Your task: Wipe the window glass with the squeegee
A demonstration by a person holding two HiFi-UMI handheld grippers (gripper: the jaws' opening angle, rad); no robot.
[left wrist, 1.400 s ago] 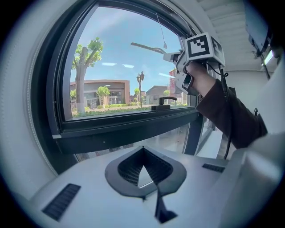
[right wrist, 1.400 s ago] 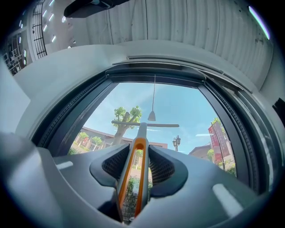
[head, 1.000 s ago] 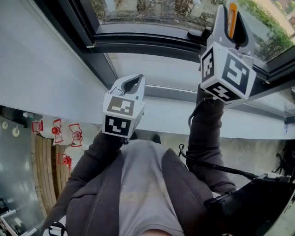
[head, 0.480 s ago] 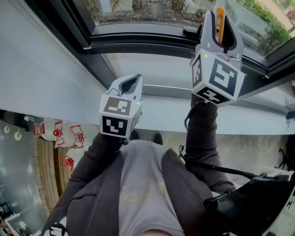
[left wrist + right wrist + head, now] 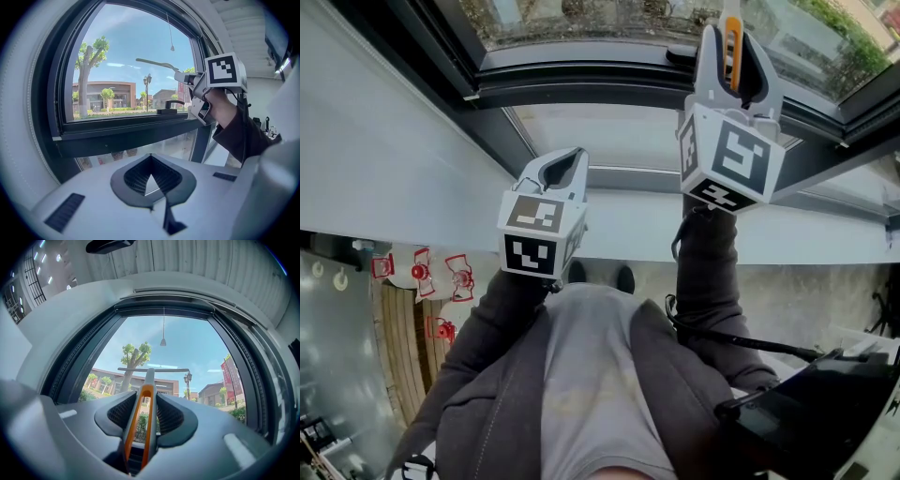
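An orange-and-grey squeegee (image 5: 146,401) is clamped by its handle in my right gripper (image 5: 147,397), which is shut on it. The thin blade (image 5: 153,369) lies level against the window glass (image 5: 187,350), about mid-height. In the left gripper view the squeegee blade (image 5: 157,63) reaches left over the pane from the right gripper (image 5: 190,79). In the head view the right gripper (image 5: 729,42) is raised to the glass (image 5: 581,14). My left gripper (image 5: 570,159) hangs lower over the sill, apart from the pane. The left gripper (image 5: 151,159) is shut and holds nothing.
A dark window frame (image 5: 122,136) surrounds the pane, with a black latch handle (image 5: 167,110) on its lower rail. A white sill (image 5: 619,234) runs below. A lower pane (image 5: 140,150) sits under the rail. A cable trails from the right sleeve (image 5: 741,342).
The right gripper has carried the squeegee leftward and a little further up along the glass. The left gripper has barely shifted.
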